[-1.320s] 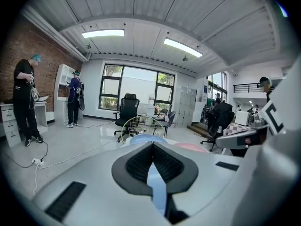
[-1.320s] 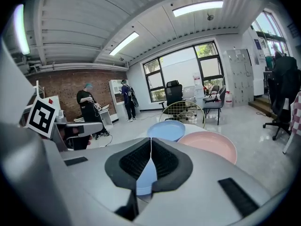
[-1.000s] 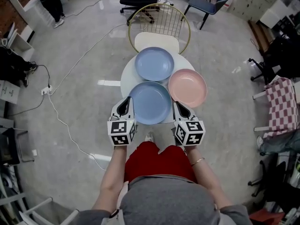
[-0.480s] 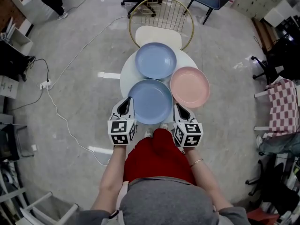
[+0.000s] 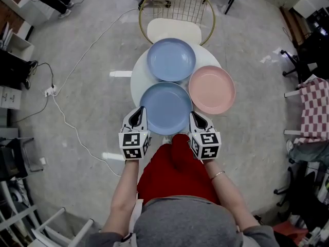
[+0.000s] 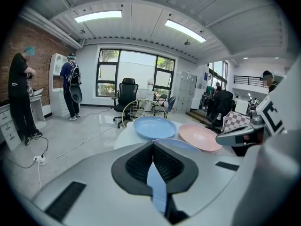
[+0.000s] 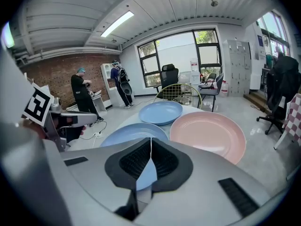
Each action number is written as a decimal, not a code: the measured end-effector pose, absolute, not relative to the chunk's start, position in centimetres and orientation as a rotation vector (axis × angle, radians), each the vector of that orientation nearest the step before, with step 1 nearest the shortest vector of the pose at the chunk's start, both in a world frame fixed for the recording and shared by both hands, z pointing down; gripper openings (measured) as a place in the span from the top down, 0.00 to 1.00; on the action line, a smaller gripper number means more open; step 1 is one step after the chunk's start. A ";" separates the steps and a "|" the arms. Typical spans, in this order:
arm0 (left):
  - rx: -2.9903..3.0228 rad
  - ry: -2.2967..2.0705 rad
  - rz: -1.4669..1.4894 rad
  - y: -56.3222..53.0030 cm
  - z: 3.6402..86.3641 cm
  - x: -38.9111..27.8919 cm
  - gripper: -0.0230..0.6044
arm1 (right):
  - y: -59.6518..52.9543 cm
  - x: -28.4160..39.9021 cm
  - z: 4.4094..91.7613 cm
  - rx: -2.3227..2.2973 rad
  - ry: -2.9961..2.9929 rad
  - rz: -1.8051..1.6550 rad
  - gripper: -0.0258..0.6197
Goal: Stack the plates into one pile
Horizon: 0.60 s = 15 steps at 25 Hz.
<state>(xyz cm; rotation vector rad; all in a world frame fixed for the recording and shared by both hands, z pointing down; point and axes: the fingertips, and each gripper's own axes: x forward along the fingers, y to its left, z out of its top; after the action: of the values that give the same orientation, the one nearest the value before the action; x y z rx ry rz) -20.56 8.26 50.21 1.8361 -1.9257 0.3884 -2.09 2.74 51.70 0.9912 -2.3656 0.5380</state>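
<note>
Three plates lie on a small round white table: a near blue plate, a far blue plate and a pink plate at the right. My left gripper hangs just off the near blue plate's left rim, jaws shut and empty. My right gripper sits off that plate's right rim, below the pink plate, also shut with nothing held. In the left gripper view the far blue plate and pink plate lie ahead; in the right gripper view the near blue plate lies straight ahead, the pink plate to its right.
A gold wire-back chair with a white seat stands beyond the table. A white cable runs across the floor at left. A checkered chair is far right. Two people stand by shelves at the brick wall.
The head camera has shifted, so table and plates sit slightly higher in view. Both grippers stay shut beside the near blue plate.
</note>
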 end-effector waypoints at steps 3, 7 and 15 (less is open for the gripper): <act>1.825 -1.899 0.438 8.2 51.7 -20.5 0.94 | 2.3 -1.8 52.8 1.001 -2.339 0.557 0.91; 1.791 -1.883 0.444 8.3 53.1 -20.5 0.94 | 2.3 -1.2 54.6 0.988 -2.288 0.589 0.91; 1.729 -1.863 0.483 8.5 55.7 -20.9 0.93 | 2.1 -1.1 57.4 0.972 -2.200 0.595 0.91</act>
<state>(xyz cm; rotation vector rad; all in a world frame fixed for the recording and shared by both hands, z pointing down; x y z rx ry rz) -20.94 8.54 55.67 1.7292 -1.8629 0.4831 -1.14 2.09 57.36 0.9723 -2.1997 0.5953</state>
